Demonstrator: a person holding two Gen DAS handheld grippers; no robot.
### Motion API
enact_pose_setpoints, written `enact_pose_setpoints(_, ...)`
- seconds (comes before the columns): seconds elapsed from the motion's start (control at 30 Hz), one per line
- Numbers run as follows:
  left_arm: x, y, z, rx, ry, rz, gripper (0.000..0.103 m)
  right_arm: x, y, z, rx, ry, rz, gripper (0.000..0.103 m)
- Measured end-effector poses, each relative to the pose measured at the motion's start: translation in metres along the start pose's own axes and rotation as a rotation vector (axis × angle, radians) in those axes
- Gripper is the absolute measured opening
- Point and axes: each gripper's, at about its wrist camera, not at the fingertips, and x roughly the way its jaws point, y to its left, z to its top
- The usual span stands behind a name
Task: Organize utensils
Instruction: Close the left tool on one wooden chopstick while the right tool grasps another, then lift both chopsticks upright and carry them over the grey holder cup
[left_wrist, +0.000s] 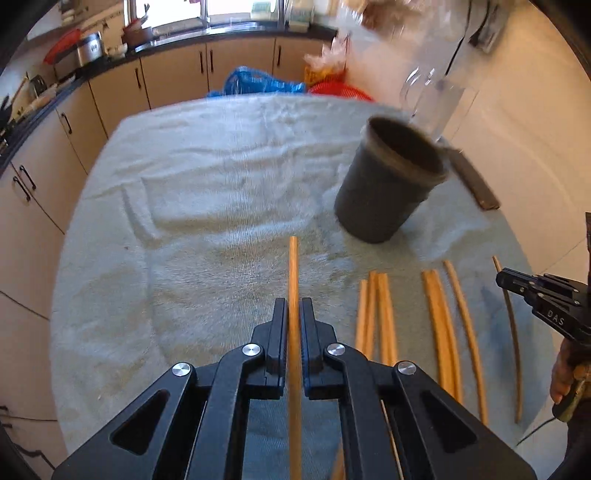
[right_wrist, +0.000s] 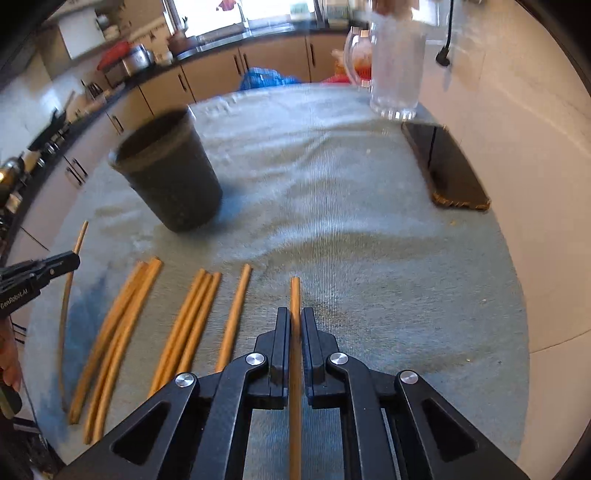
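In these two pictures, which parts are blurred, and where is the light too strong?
Left wrist view: the dark cup and the glass jug are smeared by motion, while the left hand-held gripper and its chopstick stay sharp; the window is overexposed. Right wrist view: the same cup and jug are blurred, the window is blown out, and the fisheye bends the counter.

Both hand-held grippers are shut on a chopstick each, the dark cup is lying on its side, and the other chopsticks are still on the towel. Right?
Not quite: the dark cup stands upright with its mouth up, as the right wrist view shows. The rest holds: the left hand-held gripper and right hand-held gripper each grip a chopstick, and the other chopsticks lie on the towel.
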Motion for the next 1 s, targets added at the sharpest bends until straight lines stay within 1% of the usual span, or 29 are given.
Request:
enact_pose_setpoints(0.27, -0.085, -0.014, -0.027, -0.006, -0.164, -0.044, 0.006, -0.064, 0.007, -0.015, -0.015, -0.160, 0.015, 0.006)
enact_pose_setpoints(0.5, -0.139, -0.028, -0.057, -0.013, -0.275, -0.056, 0.006, -0.119, 0.013, -0.029, -0.030, -0.290, 0.035, 0.006)
enact_pose_setpoints(0.57, -0.154, -0.032, -0.062, -0.011, -0.307, -0.052, 0.006, -0.128, 0.013, -0.033, -0.035, -0.314, 0.039, 0.006)
enact_pose_setpoints(0.7, -0.173, -0.043, -0.072, 0.007, -0.372, -0.040, 0.006, -0.145, 0.019, -0.042, -0.048, -0.354, 0.044, 0.006)
enact_pose_setpoints(0.8, -0.183, -0.050, -0.073, 0.022, -0.405, -0.039, 0.006, -0.155, 0.022, -0.048, -0.056, -0.374, 0.050, 0.006)
enact_pose_setpoints(1.0, -0.193, -0.061, -0.068, 0.048, -0.434, -0.053, 0.006, -0.164, 0.025, -0.046, -0.051, -0.404, 0.066, 0.006)
